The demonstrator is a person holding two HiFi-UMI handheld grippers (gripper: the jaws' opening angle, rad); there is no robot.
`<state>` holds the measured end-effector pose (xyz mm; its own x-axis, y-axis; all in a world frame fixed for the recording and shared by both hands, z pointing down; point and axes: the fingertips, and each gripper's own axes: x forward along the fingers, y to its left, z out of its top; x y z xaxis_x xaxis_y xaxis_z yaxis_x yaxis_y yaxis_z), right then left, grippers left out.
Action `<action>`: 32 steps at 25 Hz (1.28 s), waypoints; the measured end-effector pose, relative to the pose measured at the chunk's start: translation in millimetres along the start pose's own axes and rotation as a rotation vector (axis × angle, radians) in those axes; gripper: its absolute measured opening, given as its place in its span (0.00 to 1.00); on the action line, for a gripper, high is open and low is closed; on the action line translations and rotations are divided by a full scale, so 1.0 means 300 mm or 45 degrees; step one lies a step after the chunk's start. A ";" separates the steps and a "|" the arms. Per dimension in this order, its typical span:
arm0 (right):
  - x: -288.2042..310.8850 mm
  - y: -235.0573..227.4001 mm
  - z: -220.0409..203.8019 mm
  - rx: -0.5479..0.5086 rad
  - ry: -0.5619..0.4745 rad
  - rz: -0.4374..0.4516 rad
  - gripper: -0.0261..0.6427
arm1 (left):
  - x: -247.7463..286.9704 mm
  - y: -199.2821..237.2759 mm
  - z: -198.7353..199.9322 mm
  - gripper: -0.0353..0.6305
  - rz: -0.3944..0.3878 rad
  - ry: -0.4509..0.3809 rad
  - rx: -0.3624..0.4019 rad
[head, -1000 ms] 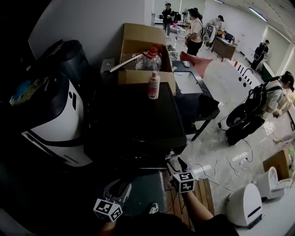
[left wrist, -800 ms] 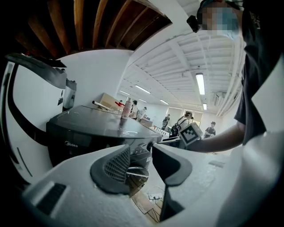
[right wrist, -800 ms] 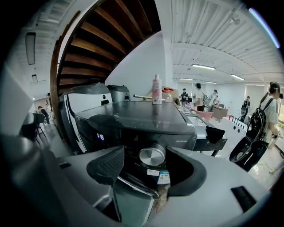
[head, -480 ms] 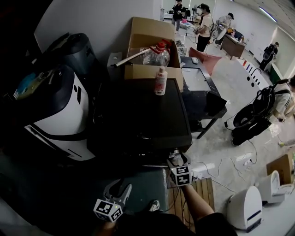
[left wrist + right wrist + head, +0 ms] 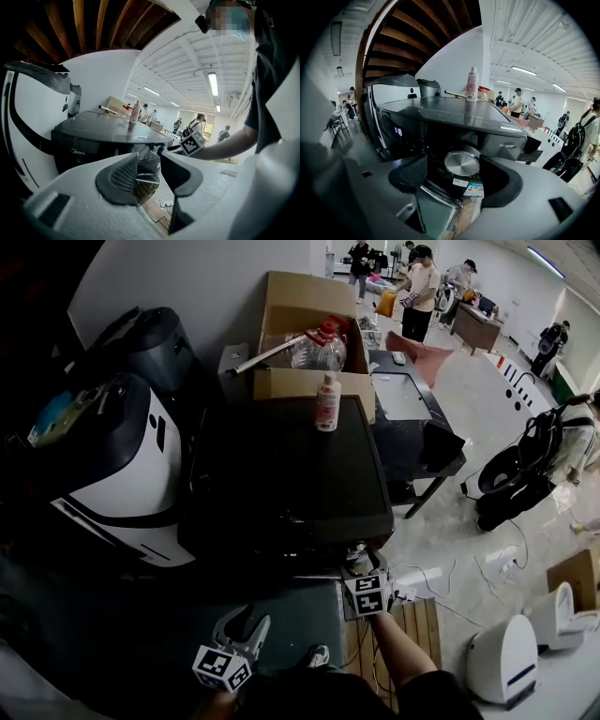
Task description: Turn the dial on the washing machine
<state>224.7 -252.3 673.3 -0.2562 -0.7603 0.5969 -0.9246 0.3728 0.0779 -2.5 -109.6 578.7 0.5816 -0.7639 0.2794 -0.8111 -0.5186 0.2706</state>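
1. Framing the dial (image 5: 461,162), the jaws of the right gripper (image 5: 453,176) have just been opening and are held wide; no pad is pressed on it.
2. The dial is found just ahead, between the jaws, on the front of the washing machine (image 5: 440,117).
3. Rigid, smooth metal is judged, so the rim should be pinched squarely on both sides, lest it slip.

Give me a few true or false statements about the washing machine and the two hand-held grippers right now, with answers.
A bottle stands on top of the washing machine. True.
The right hand-held gripper is clamped on the dial. False: its jaws have just been opening and stand apart, with the dial between them ungripped.
The left hand-held gripper holds a cloth. False: it is open and empty.
A cardboard box sits behind the washing machine. True.
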 end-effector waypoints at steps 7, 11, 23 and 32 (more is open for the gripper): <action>0.030 -0.015 -0.038 0.063 0.053 0.012 0.54 | 0.028 -0.002 0.000 0.28 -0.026 0.015 -0.008; 0.038 -0.016 -0.044 0.092 0.055 0.011 0.55 | 0.037 0.005 -0.003 0.28 -0.033 0.027 -0.012; 0.078 -0.016 -0.085 0.192 0.104 0.038 0.56 | 0.055 0.031 0.005 0.28 -0.029 0.037 -0.013; 0.102 0.001 -0.119 0.242 0.153 0.068 0.55 | 0.050 0.045 0.026 0.28 -0.006 0.033 -0.006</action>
<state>226.5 -256.5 720.0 -0.2815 -0.6690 0.6879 -0.9500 0.2955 -0.1013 -5.2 -130.9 579.2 0.5867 -0.7514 0.3018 -0.8082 -0.5201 0.2763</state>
